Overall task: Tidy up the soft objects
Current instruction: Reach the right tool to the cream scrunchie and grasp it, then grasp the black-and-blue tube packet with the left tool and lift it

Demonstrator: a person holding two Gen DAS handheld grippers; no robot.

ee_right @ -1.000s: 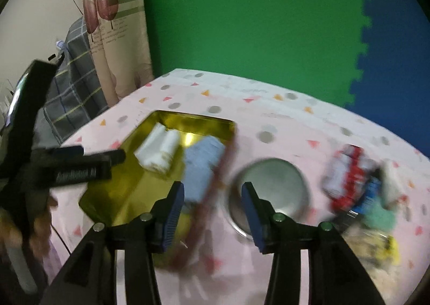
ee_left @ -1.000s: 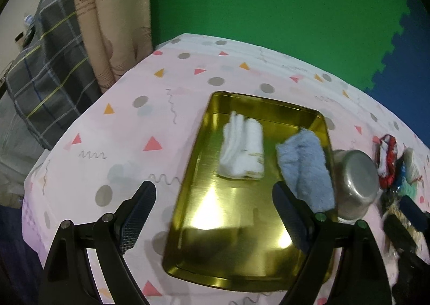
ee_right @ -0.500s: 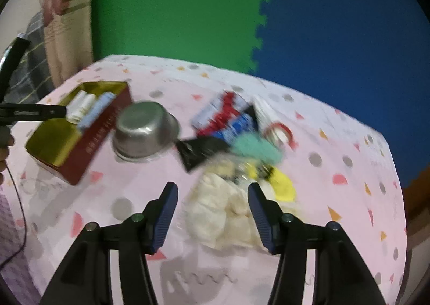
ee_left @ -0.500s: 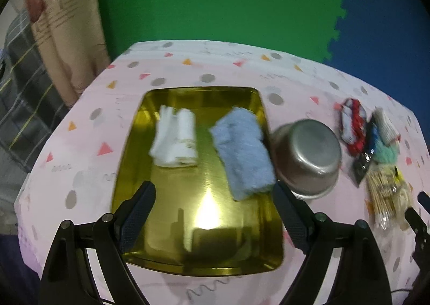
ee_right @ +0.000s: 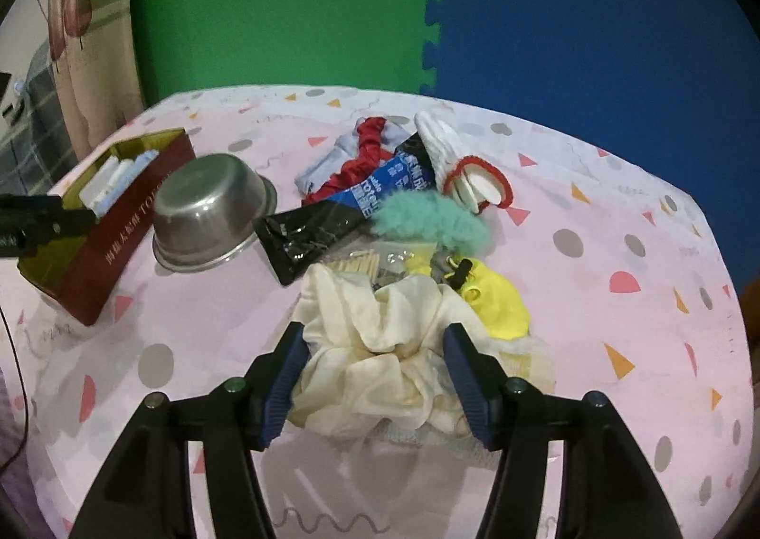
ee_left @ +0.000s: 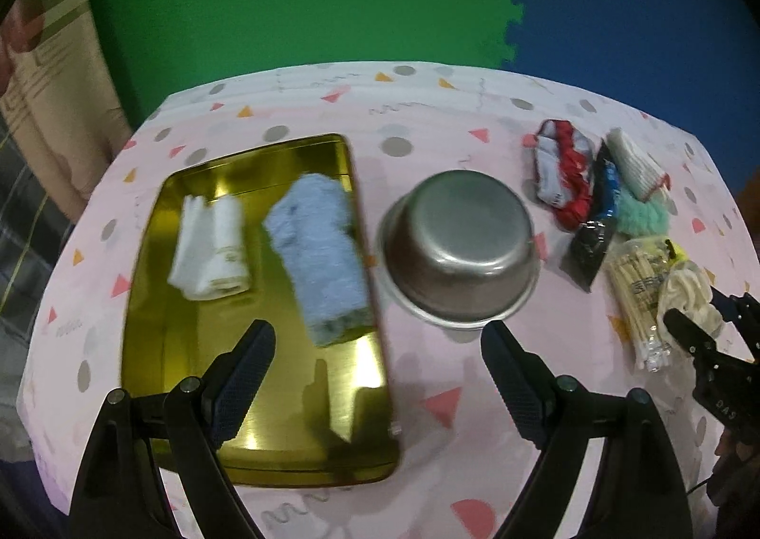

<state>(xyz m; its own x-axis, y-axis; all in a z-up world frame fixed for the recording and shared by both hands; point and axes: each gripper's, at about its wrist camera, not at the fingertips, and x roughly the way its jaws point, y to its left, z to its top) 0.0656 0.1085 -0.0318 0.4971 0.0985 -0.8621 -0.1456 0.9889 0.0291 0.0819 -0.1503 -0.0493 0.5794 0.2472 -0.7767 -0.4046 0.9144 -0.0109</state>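
Hard to read in the right wrist view: the clutter under the cream scrunchie (ee_right: 380, 349), where a clear packet of wooden sticks (ee_right: 361, 261) and small dark bits are mostly buried, and a white mesh piece (ee_right: 517, 363) only peeks out beneath. Blurred at the edges in the left wrist view, the gold tin tray (ee_left: 190, 396), partly masked by the near fingers. Right gripper (ee_right: 375, 377) lowered over the cream scrunchie, jaws just widened and now astride it, pads seemingly at its sides without squeezing, so released. Left gripper (ee_left: 380, 377) spread wide and empty, hovering above the gap between tray and upturned steel bowl (ee_left: 458, 244). Already in the tray: a folded white cloth (ee_left: 209, 249) and a blue fuzzy cloth (ee_left: 323, 254), side by side. Heaped beyond the scrunchie: a teal fluffy scrunchie (ee_right: 427, 221), a yellow soft item (ee_right: 498, 301), a black and blue packet (ee_right: 332, 221), a red and grey cloth (ee_right: 351, 164), a white sock with red trim (ee_right: 456, 164). Underneath, a pink tablecloth (ee_right: 617, 230) with triangles and grey dots. Behind, green foam mat (ee_right: 275, 2) and blue foam mat (ee_right: 593, 16) joined by a toothed seam; at far left a curtain (ee_right: 85, 45).
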